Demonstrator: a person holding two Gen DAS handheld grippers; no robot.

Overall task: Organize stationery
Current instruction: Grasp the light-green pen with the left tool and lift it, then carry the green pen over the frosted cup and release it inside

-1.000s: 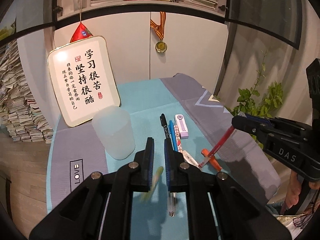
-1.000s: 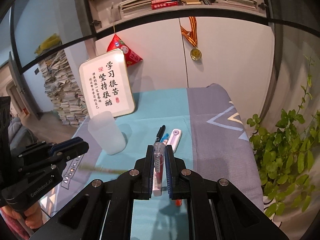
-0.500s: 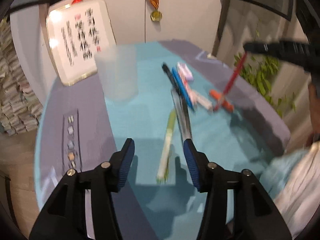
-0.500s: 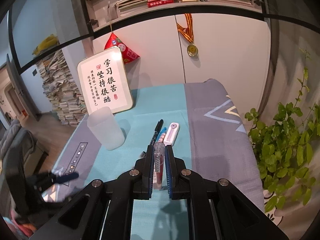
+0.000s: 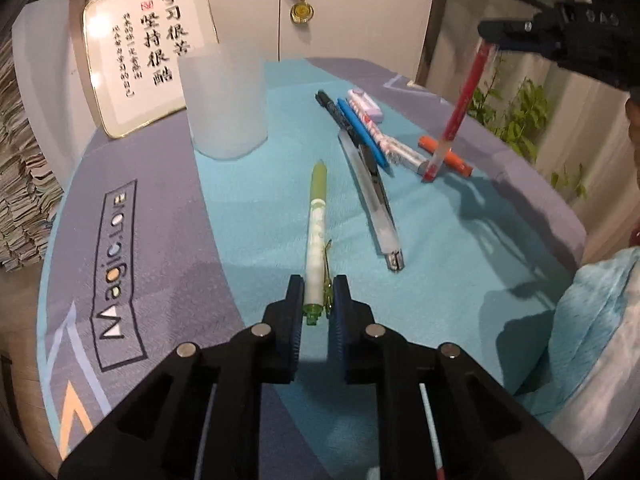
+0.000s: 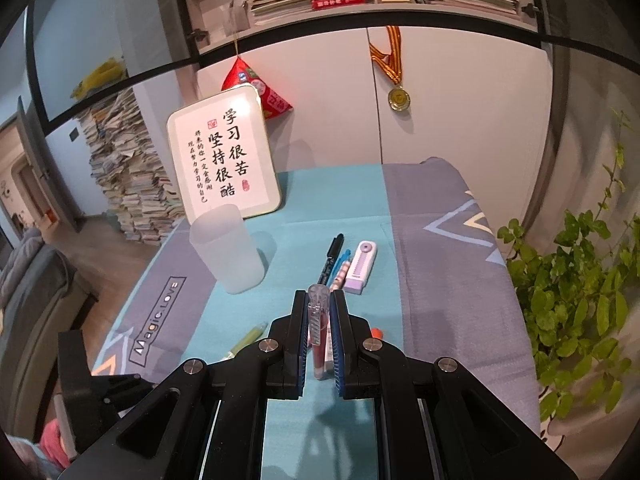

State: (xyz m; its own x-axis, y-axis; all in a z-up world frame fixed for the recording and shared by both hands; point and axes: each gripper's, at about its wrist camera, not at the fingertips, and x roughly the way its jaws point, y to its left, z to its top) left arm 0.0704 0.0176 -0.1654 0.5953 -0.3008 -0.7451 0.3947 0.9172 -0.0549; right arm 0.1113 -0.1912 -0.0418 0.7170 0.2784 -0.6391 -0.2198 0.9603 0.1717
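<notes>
- The table (image 5: 500, 216) has a cloth on it, teal in the middle and grey at the sides.
- A white sign (image 6: 224, 160) with black writing leans at the back of the table.
- A cloudy plastic cup (image 5: 224, 100) stands upright just in front of the sign. It looks empty.
- The left gripper (image 5: 316, 300) is low over the teal cloth. Its jaws are closing, and the back end of the green pen (image 5: 316, 220) is between them. The pads are right up against the pen. The pen lies flat on the cloth, and its tip points toward the cup.
- The right gripper (image 6: 319, 322) is up in the air and pinches the top of a red pen (image 5: 460, 108). The pen hangs tilted, with its low end near an orange marker (image 5: 446, 156).
- A clear pen (image 5: 372, 200), a black pen (image 5: 334, 110) and a blue pen (image 5: 362, 132) lie side by side in the middle of the table.
- A small white and purple correction tape (image 6: 362, 266) lies just beside them.
</notes>
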